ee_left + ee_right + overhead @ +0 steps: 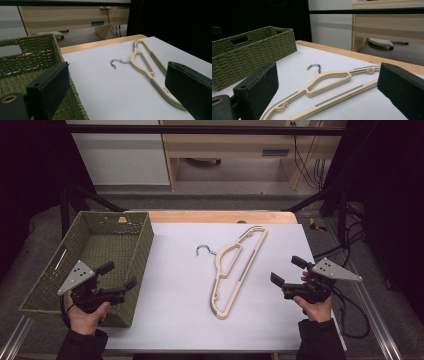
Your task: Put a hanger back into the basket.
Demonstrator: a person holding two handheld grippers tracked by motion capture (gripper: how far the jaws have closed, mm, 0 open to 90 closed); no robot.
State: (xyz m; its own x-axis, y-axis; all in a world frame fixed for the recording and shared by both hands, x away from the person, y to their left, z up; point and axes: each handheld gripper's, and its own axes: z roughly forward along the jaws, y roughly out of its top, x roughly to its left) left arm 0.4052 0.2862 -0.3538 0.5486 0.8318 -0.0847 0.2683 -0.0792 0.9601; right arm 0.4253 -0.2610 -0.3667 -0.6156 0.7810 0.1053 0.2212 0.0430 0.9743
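Left gripper (120, 276) and right gripper (288, 271), jaws spread, flank hangers (239, 270)

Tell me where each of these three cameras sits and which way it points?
High view: above the person's side, looking down at the hangers, green woven basket, both hands.
Left gripper view: rides the left gripper, facing right across the table; its open jaws frame the hangers.
Right gripper view: rides the right gripper, facing left toward the basket.
Both gripper views share the hangers' metal hooks.
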